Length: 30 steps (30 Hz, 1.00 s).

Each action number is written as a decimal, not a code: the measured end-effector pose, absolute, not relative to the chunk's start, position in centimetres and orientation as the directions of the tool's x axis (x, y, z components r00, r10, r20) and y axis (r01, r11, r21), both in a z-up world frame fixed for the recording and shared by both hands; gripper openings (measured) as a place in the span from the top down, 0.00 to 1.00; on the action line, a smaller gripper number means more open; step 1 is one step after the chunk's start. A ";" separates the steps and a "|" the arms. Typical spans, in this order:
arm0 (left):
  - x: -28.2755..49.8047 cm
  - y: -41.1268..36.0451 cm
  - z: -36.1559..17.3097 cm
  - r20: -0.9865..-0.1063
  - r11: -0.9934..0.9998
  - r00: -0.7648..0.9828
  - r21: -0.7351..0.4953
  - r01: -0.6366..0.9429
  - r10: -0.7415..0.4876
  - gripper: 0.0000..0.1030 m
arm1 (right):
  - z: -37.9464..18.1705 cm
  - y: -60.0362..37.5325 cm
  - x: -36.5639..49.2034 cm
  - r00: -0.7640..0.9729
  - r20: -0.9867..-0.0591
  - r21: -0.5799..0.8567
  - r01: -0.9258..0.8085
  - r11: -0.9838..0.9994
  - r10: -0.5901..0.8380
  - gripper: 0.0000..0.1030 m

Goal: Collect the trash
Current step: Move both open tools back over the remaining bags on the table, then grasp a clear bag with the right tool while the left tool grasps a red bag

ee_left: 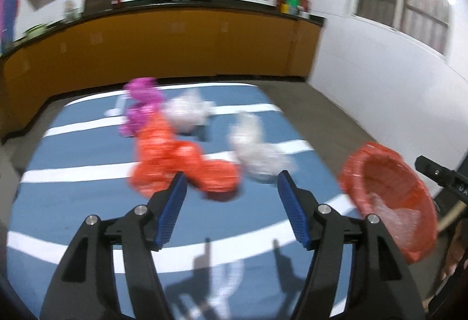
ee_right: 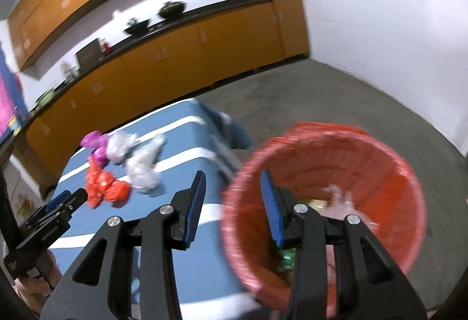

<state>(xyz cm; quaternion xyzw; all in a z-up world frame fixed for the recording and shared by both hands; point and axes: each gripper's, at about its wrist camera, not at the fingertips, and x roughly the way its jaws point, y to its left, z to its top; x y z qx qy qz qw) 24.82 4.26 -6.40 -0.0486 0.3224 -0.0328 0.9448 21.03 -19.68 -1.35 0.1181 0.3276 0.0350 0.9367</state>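
Crumpled plastic bags lie on a blue table with white stripes (ee_left: pixel 73 203): a red bag (ee_left: pixel 181 162), a purple bag (ee_left: pixel 142 103) and two white bags (ee_left: pixel 187 112) (ee_left: pixel 257 150). My left gripper (ee_left: pixel 231 182) is open just above and short of the red bag. A red-lined waste basket (ee_right: pixel 336 182) stands off the table's right edge, with some trash inside. My right gripper (ee_right: pixel 234 182) is open, its right finger over the basket's rim. The bags also show in the right wrist view, red (ee_right: pixel 106 188) and white (ee_right: pixel 143 167).
The left gripper shows in the right wrist view (ee_right: pixel 67 200) at the left. The basket also shows in the left wrist view (ee_left: pixel 389 197). Orange cabinets with a dark counter (ee_left: pixel 175 27) run along the back wall. Grey floor (ee_right: pixel 336 97) lies to the right.
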 end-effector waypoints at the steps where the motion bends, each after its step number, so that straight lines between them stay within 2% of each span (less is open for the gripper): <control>1: 24.7 5.3 -6.5 -0.605 0.994 0.793 -0.112 0.009 -0.075 0.37 | -1.5 -18.7 21.5 0.779 -0.607 0.242 -0.007 0.970 0.157 0.61; 5: 24.2 10.0 -6.9 -0.606 0.989 0.795 -0.108 -0.100 0.014 0.34 | -2.0 -14.6 24.1 0.754 -0.621 0.235 -0.081 0.969 0.214 0.61; 12: 23.7 14.9 -7.5 -0.609 0.970 0.788 -0.131 -0.207 0.086 0.32 | -3.5 -8.8 28.9 0.702 -0.660 0.217 -0.165 0.962 0.269 0.61; 15: 23.6 15.7 -7.5 -0.609 0.966 0.787 -0.133 -0.221 0.096 0.31 | -4.3 -6.7 31.0 0.681 -0.679 0.202 -0.185 0.962 0.274 0.61; 18: 23.8 16.2 -7.8 -0.612 0.964 0.785 -0.136 -0.227 0.099 0.30 | -5.1 -5.5 32.5 0.675 -0.691 0.187 -0.178 0.966 0.259 0.45; 30: 24.9 17.0 -8.7 -0.624 0.962 0.777 -0.157 -0.223 0.079 0.30 | -8.1 -3.4 35.6 0.622 -0.759 0.107 -0.172 0.979 0.192 0.47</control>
